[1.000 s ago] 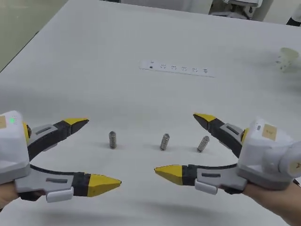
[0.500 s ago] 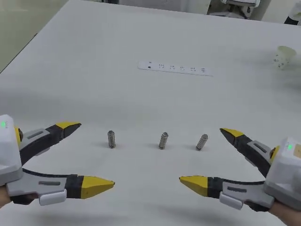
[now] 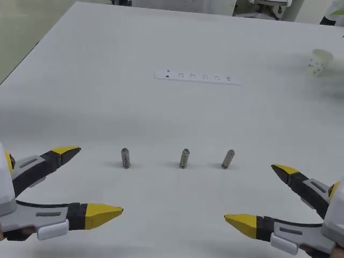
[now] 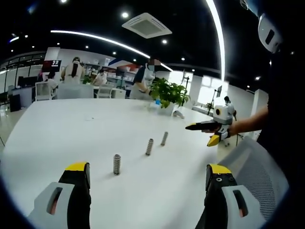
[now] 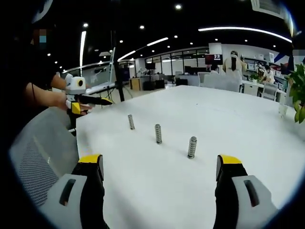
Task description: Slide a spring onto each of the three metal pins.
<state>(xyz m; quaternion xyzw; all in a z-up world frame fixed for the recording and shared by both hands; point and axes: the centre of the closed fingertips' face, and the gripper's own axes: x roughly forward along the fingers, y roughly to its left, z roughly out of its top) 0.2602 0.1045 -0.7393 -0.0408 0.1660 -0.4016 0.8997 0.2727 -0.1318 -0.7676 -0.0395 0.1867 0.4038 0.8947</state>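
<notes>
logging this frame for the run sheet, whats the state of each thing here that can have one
left gripper, jaws open, holding nothing
right gripper, jaws open, holding nothing
left spring, standing upright on the table
middle spring, standing about upright
right spring, standing, leaning a little
power strip, lying flat, nothing plugged in

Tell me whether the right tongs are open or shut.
Open. The right tongs have their two yellow tips spread far apart, with only the table surface between them and nothing gripped.
</notes>
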